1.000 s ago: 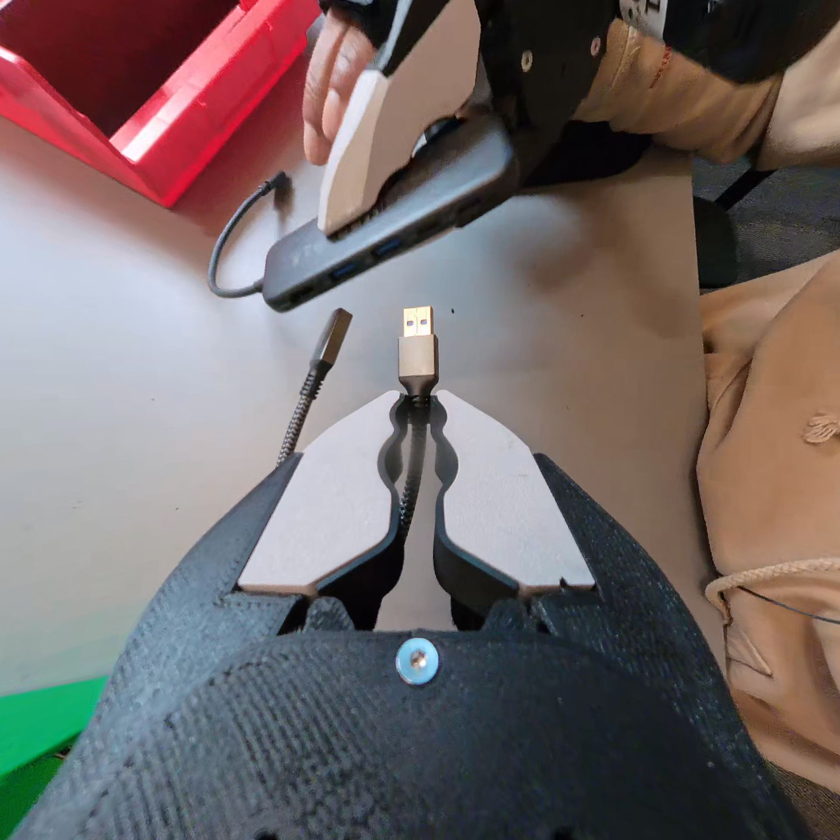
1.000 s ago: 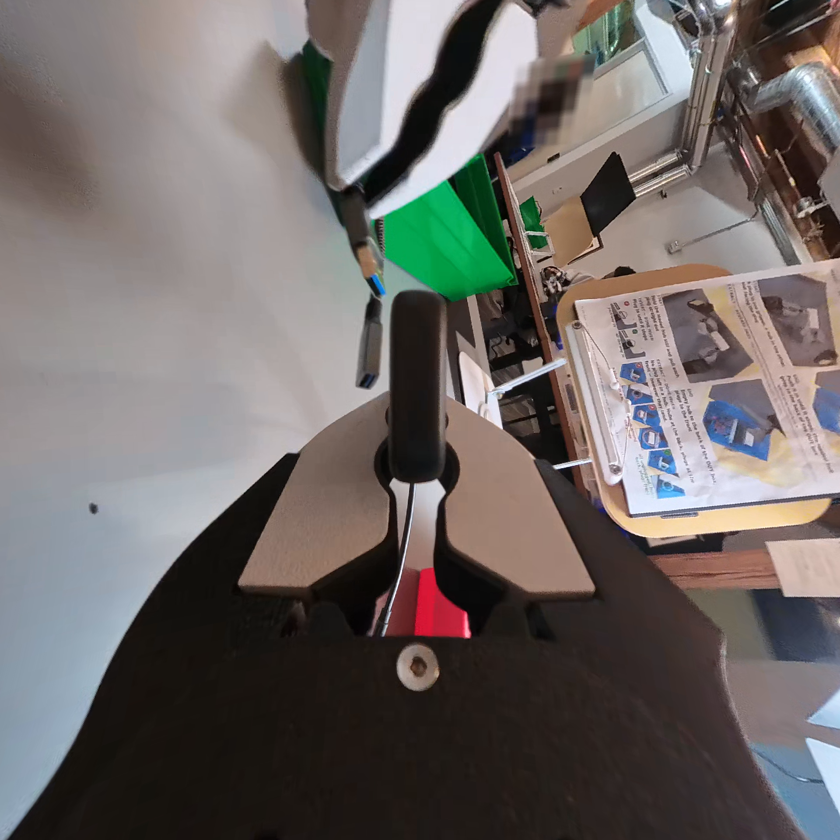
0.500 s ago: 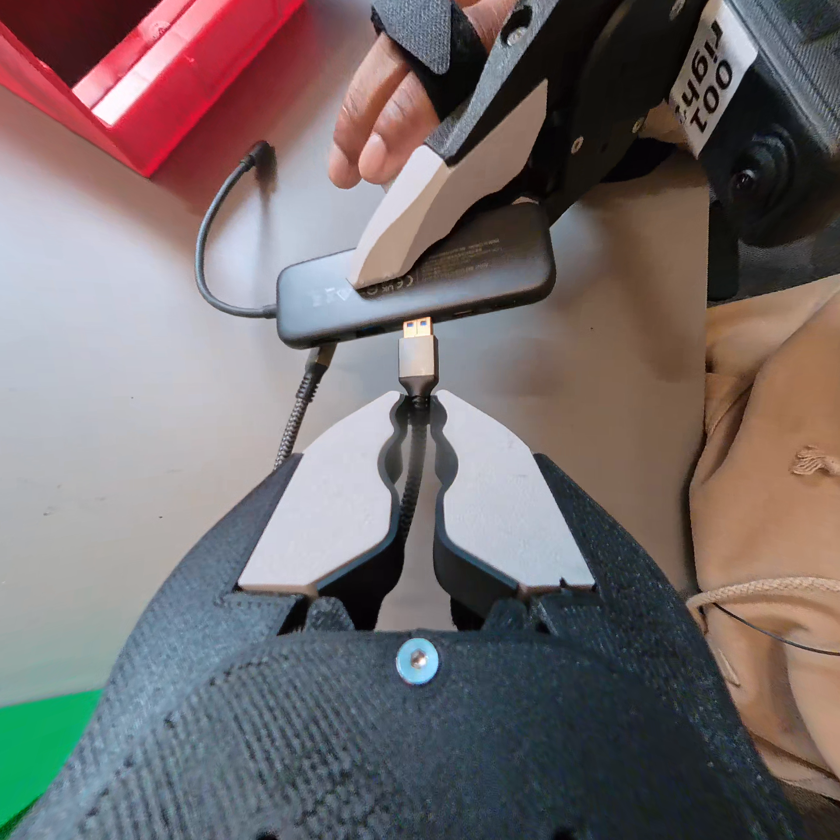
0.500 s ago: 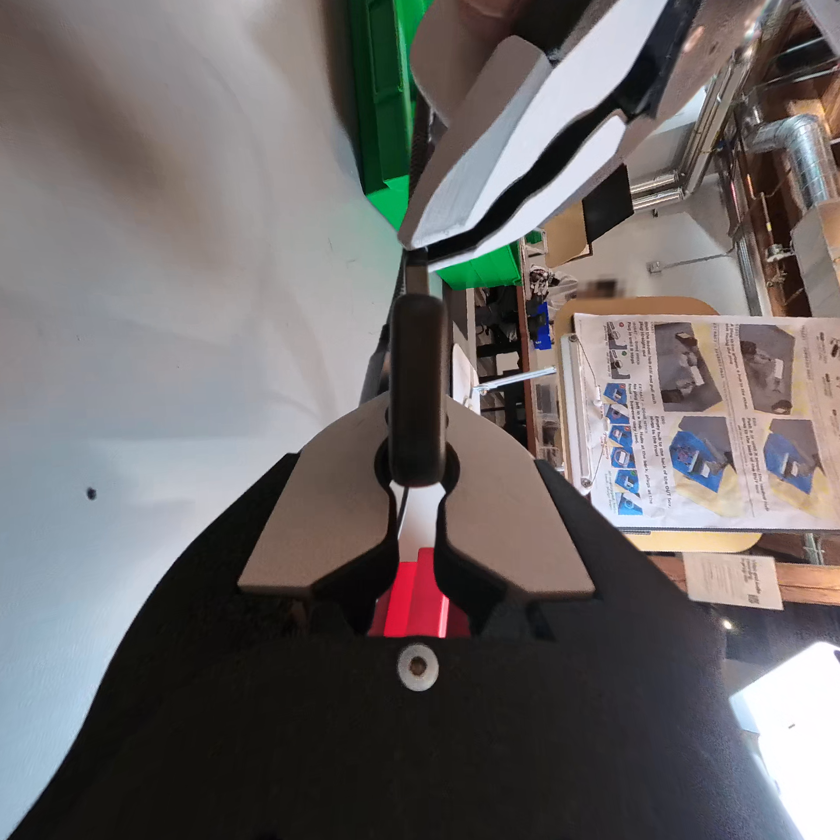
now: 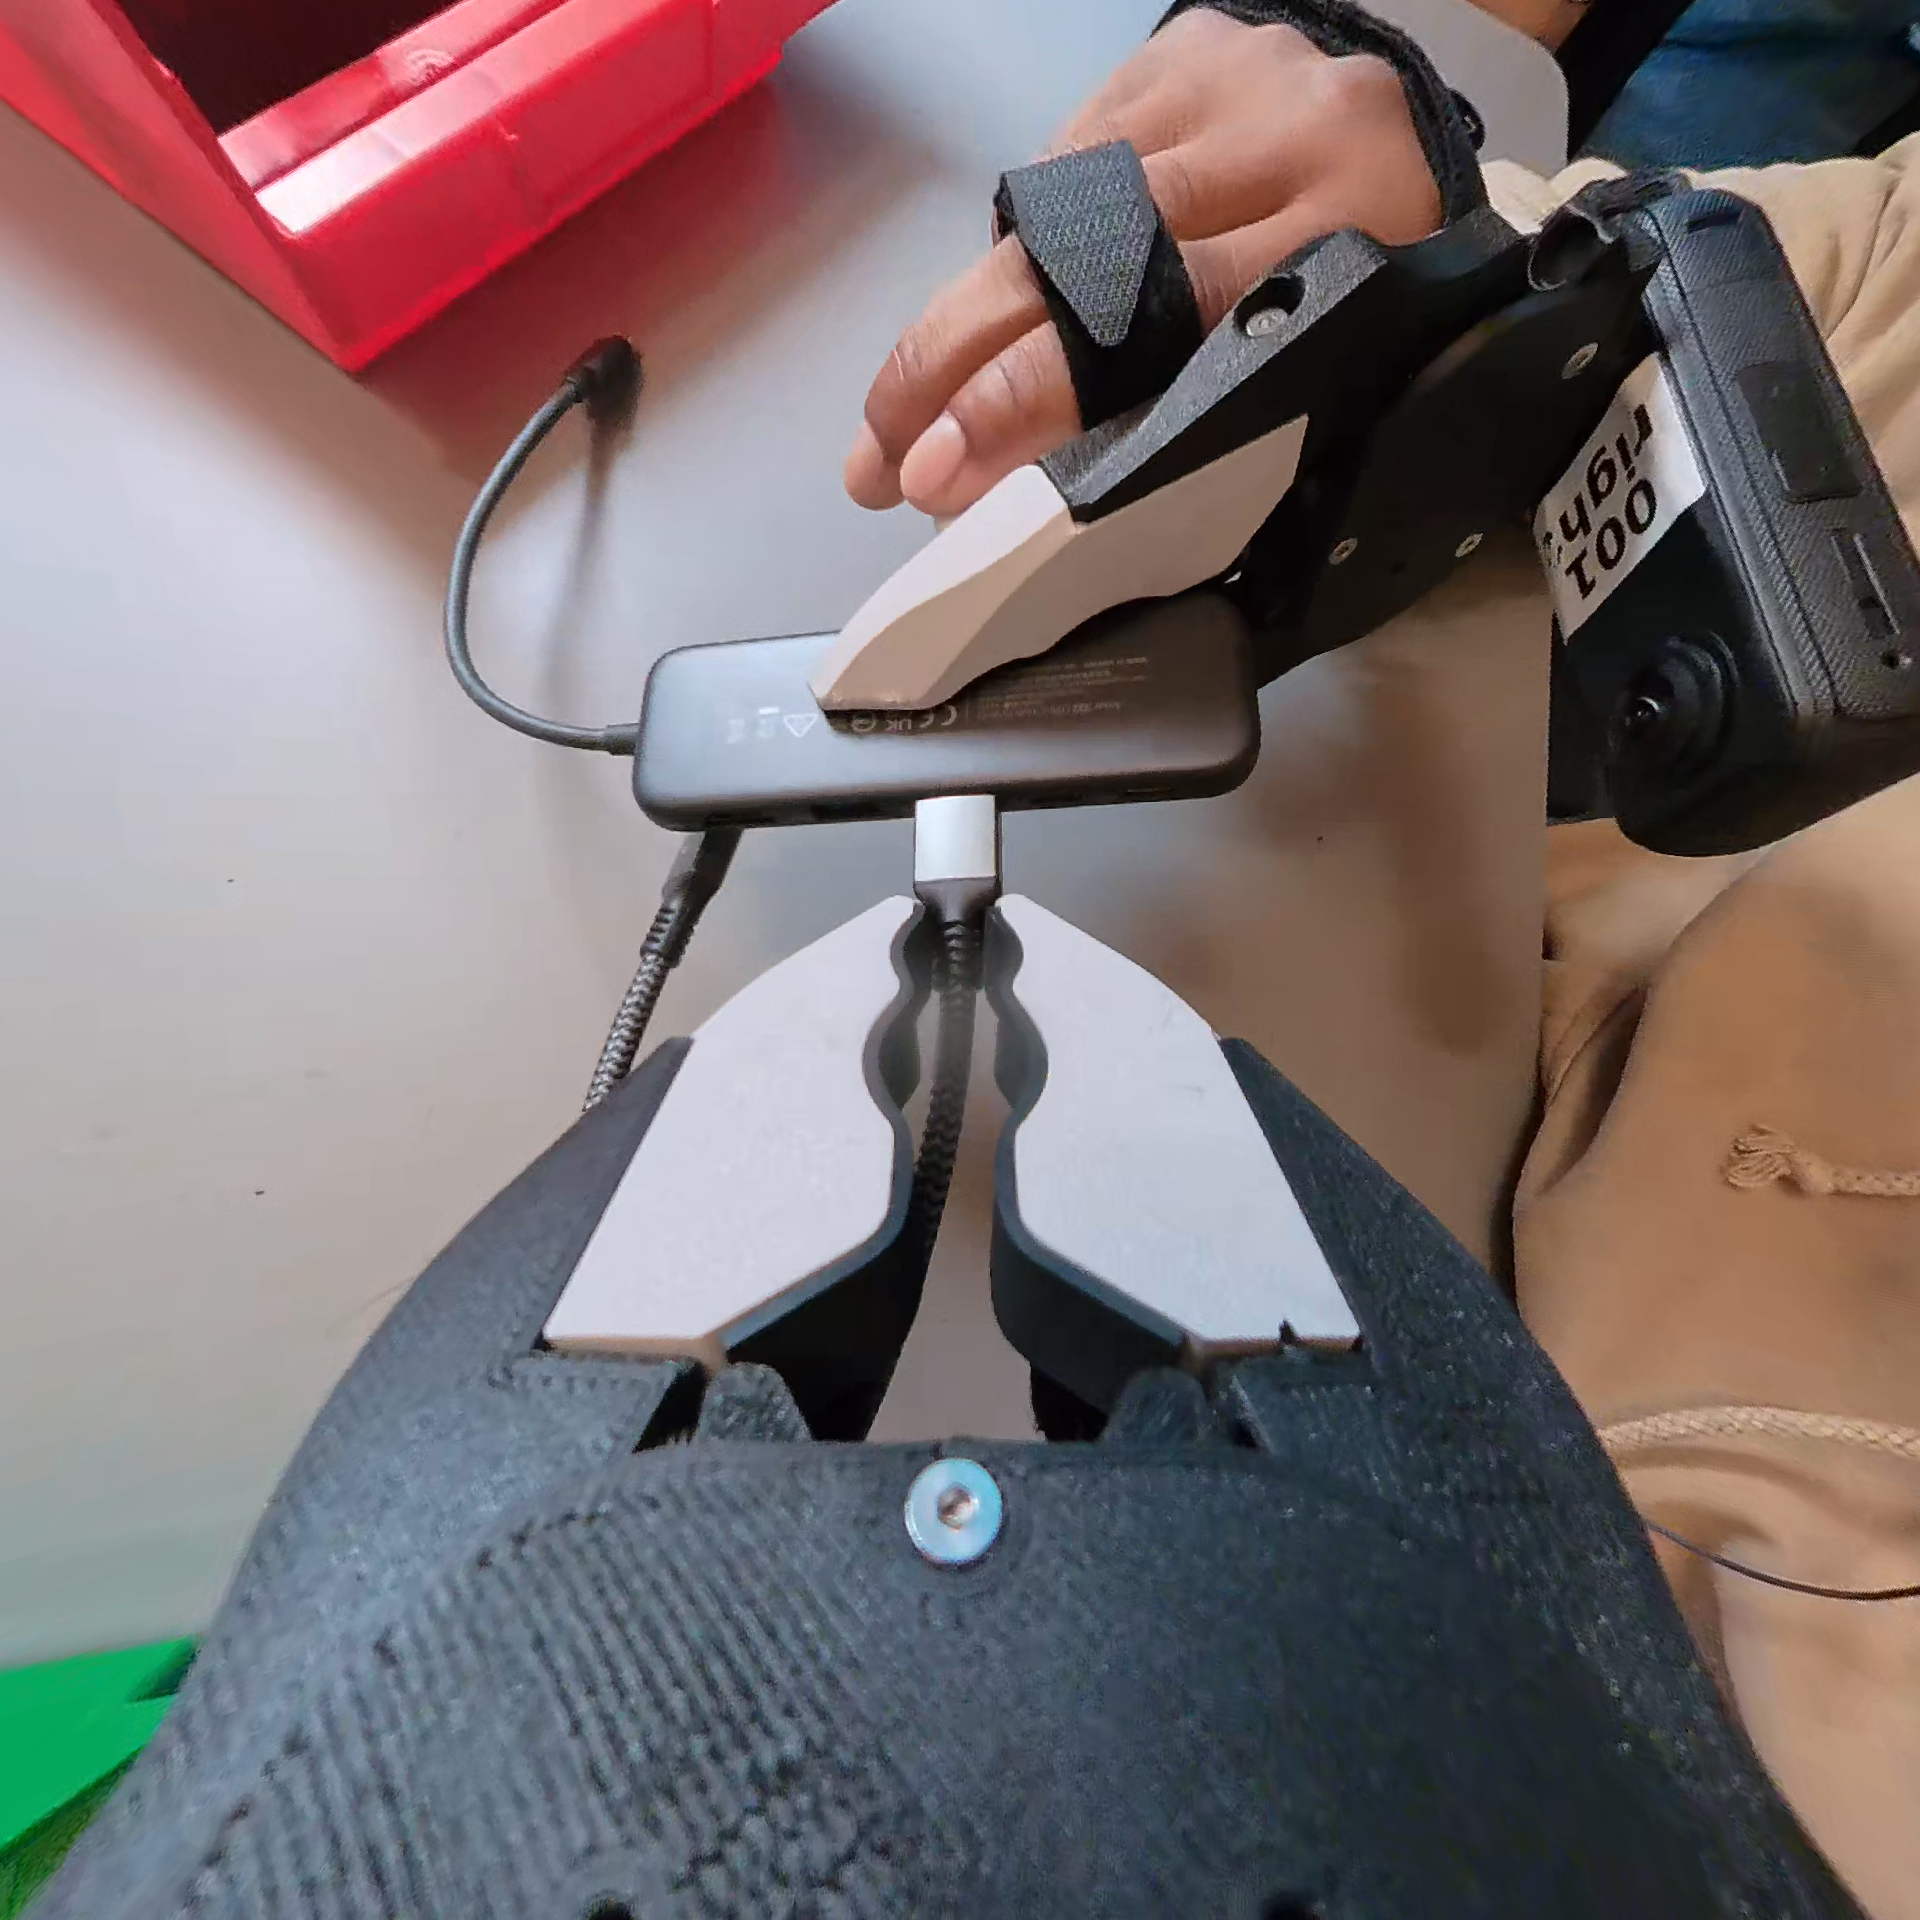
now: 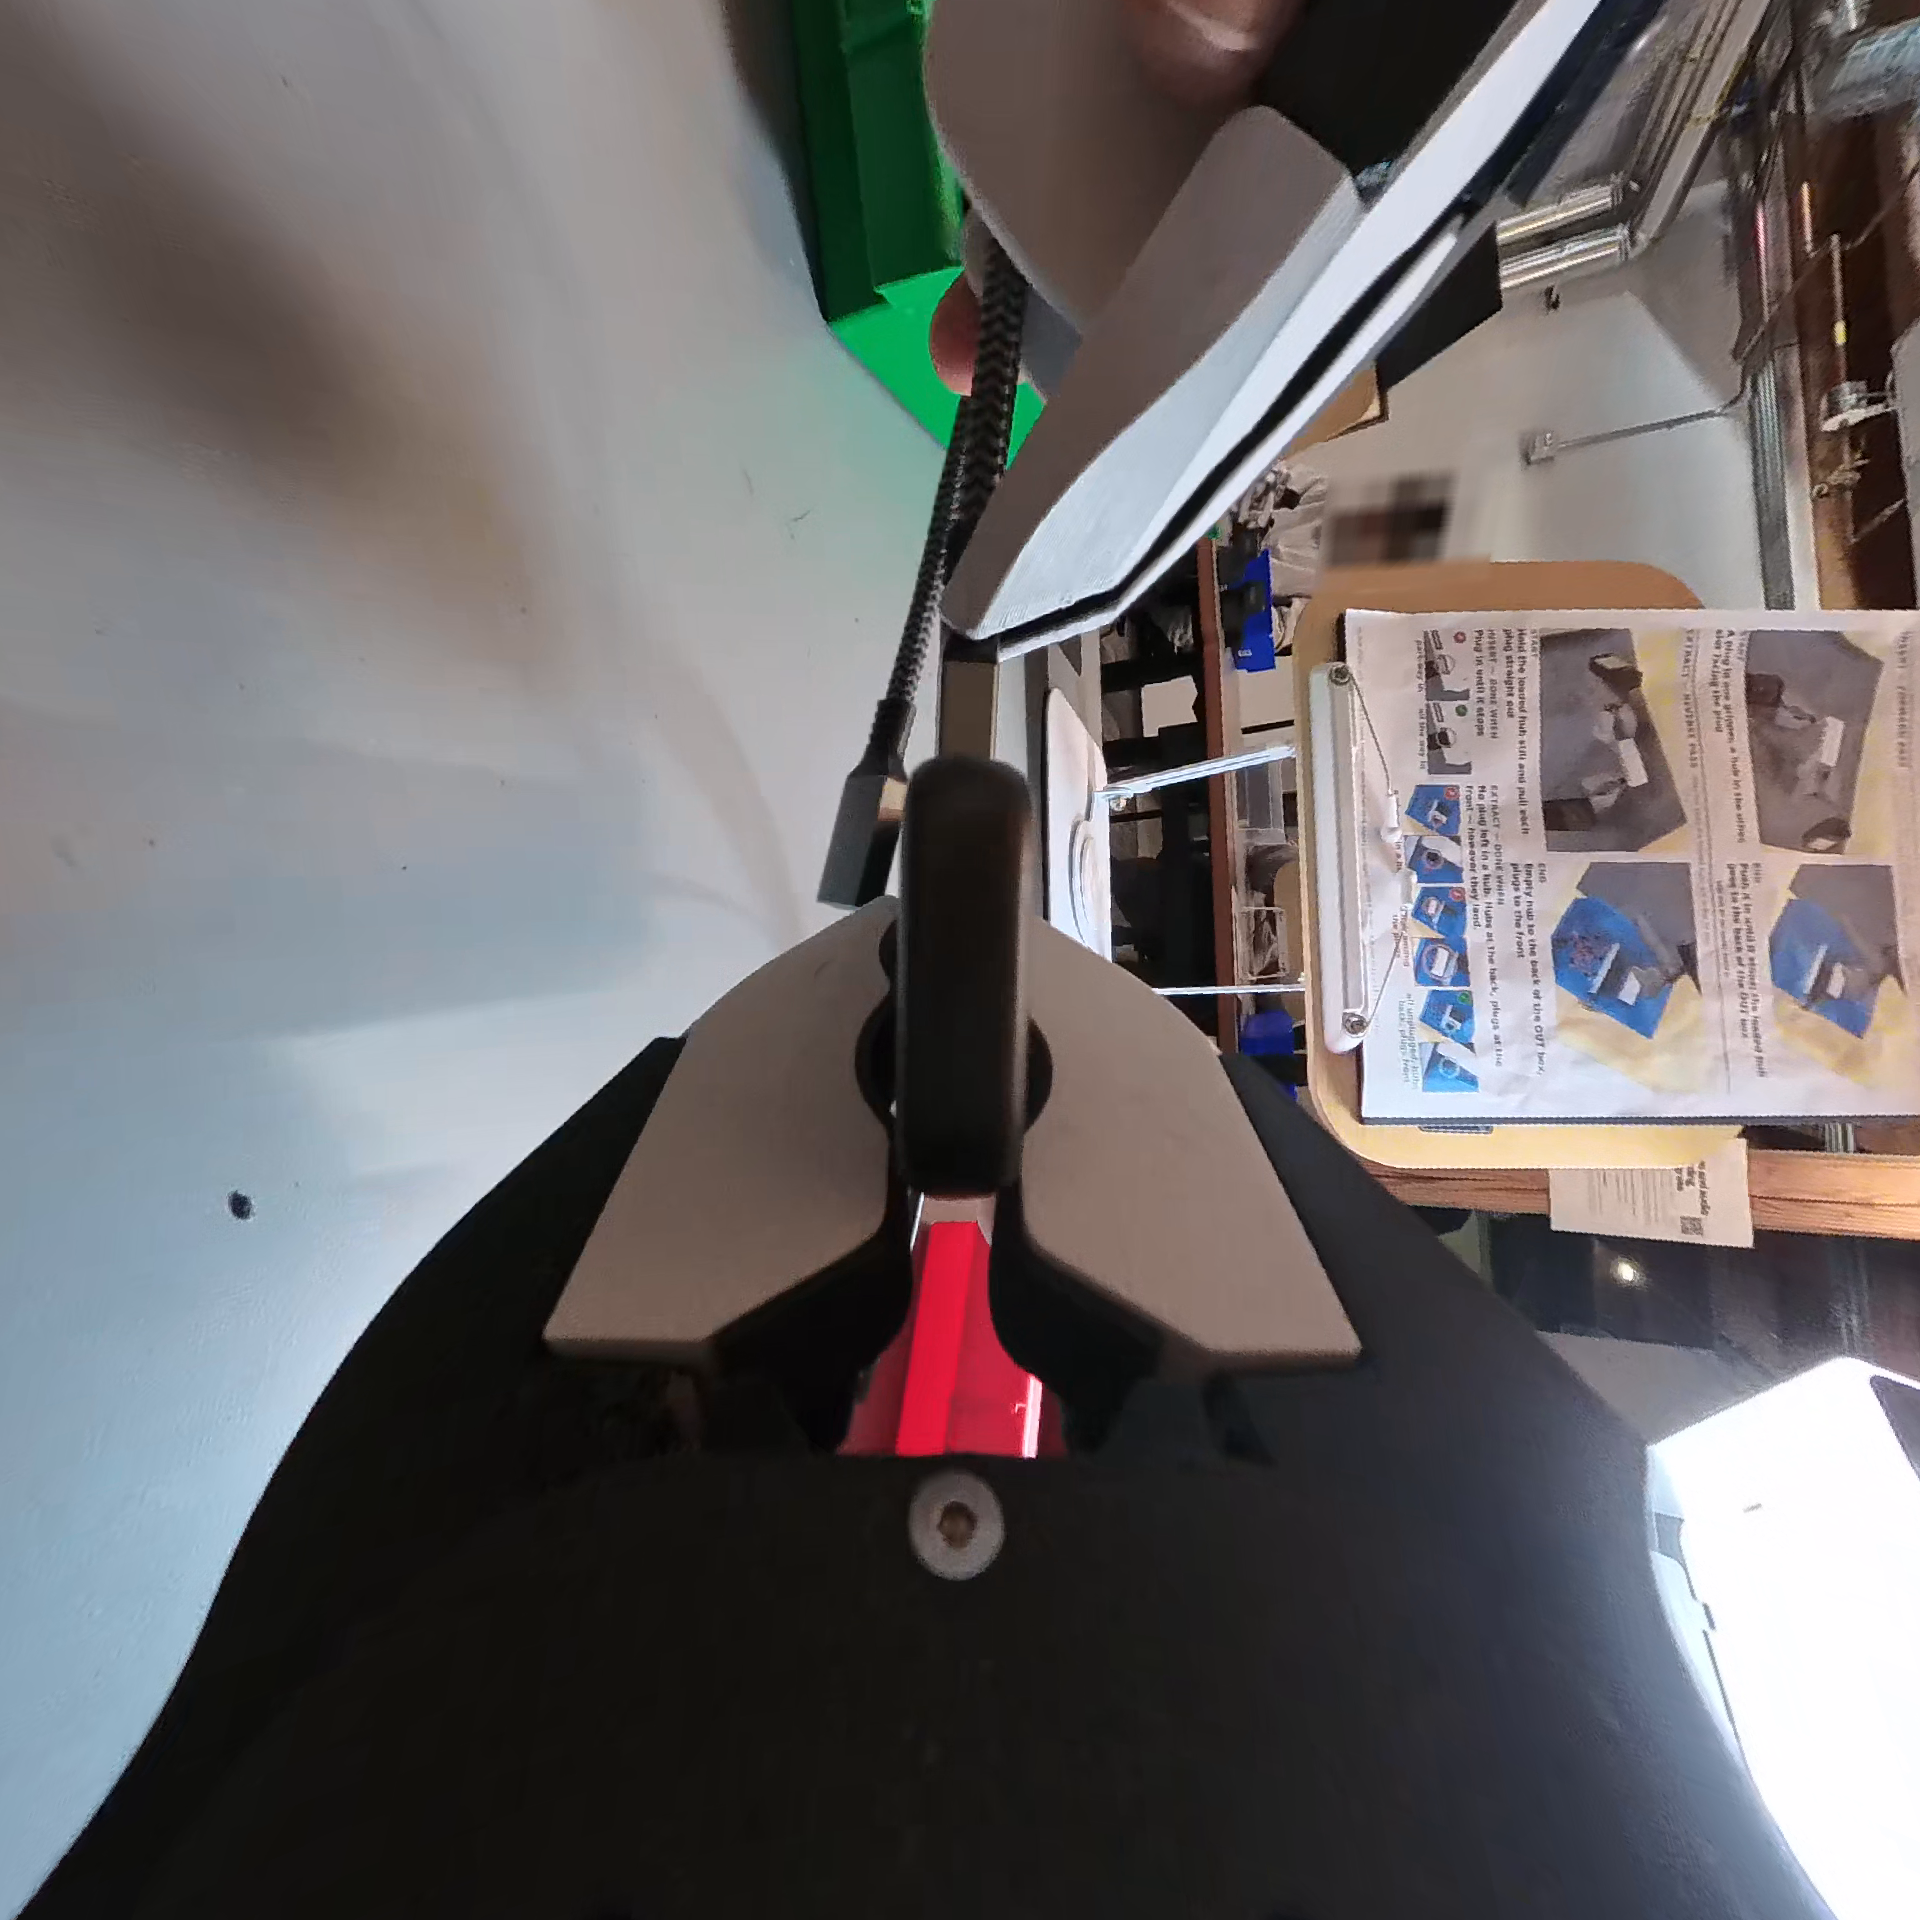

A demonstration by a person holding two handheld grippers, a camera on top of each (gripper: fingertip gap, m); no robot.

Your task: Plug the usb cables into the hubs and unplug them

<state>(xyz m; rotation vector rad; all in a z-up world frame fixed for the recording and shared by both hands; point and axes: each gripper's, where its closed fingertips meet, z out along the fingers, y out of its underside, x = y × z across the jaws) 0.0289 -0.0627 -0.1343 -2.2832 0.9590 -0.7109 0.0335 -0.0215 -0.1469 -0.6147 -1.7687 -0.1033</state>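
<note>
My left gripper [image 5: 954,914] is shut on a braided USB cable [image 5: 940,1060] just behind its silver plug [image 5: 956,844]. The plug's metal tip is inside a port on the near edge of the dark grey hub [image 5: 935,743]. My right gripper [image 6: 958,920] is shut on that hub [image 6: 961,987], seen edge-on in the right wrist view; it also shows in the left wrist view [image 5: 997,634], clamping the hub from above. A second braided cable's dark plug [image 5: 701,868] lies below the hub's left end. The hub's own short cable [image 5: 488,603] curls left on the table.
A red bin [image 5: 395,156] stands at the far left on the grey table [image 5: 260,831]. A green bin [image 6: 883,156] shows beyond the left gripper. A person's tan sleeve [image 5: 1714,1143] fills the right side. A clipboard with picture sheets [image 6: 1621,862] stands off the table.
The hub came down and levelled in front of the plug. The plug's gold tip, bare a second ago, has gone into the hub's port. The right gripper now sits nearer.
</note>
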